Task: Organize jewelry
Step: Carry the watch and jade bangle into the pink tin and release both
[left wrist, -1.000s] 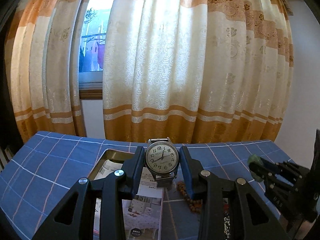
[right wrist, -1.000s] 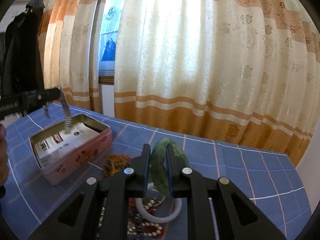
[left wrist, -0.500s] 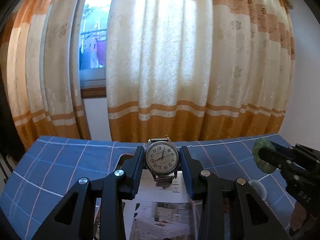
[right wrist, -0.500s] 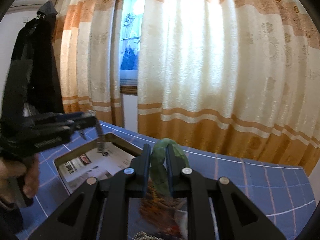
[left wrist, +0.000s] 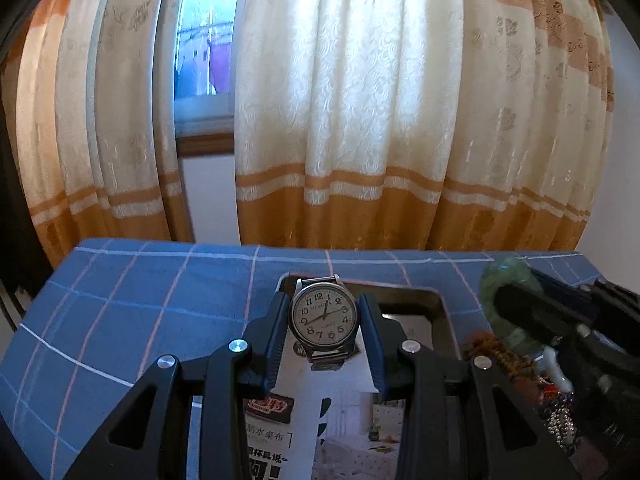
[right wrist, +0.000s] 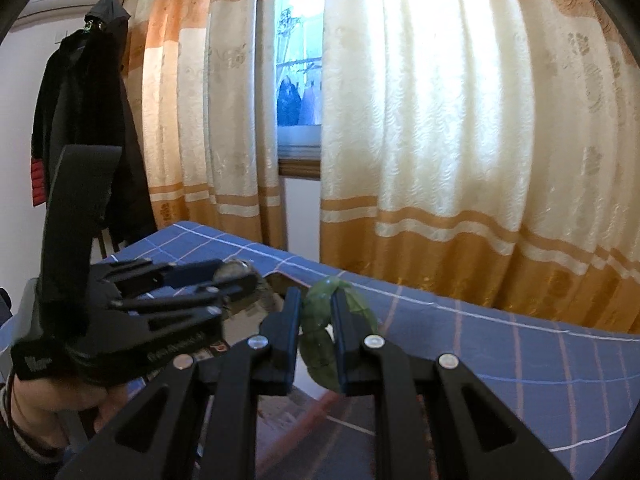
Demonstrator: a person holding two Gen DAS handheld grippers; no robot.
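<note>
My left gripper (left wrist: 323,322) is shut on a silver wristwatch (left wrist: 323,317) with a white dial and holds it upright above an open metal tin (left wrist: 438,308) lined with printed paper. My right gripper (right wrist: 316,332) is shut on a green jade bangle (right wrist: 320,350). In the left wrist view the bangle (left wrist: 500,284) and the right gripper's fingers (left wrist: 536,316) sit at the right, beside the tin. In the right wrist view the left gripper (right wrist: 236,276) is close at the left, a hand under it.
A pile of jewelry lies right of the tin: brown wooden beads (left wrist: 500,356), a white bangle (left wrist: 554,368) and small silver beads (left wrist: 560,420). The table has a blue checked cloth (left wrist: 140,300). Curtains (left wrist: 360,120) hang behind. A dark coat (right wrist: 80,120) hangs at left.
Both grippers have moved left toward the tin. The left gripper with the watch is now over the tin's middle, and the right gripper with the bangle has come close beside it.
</note>
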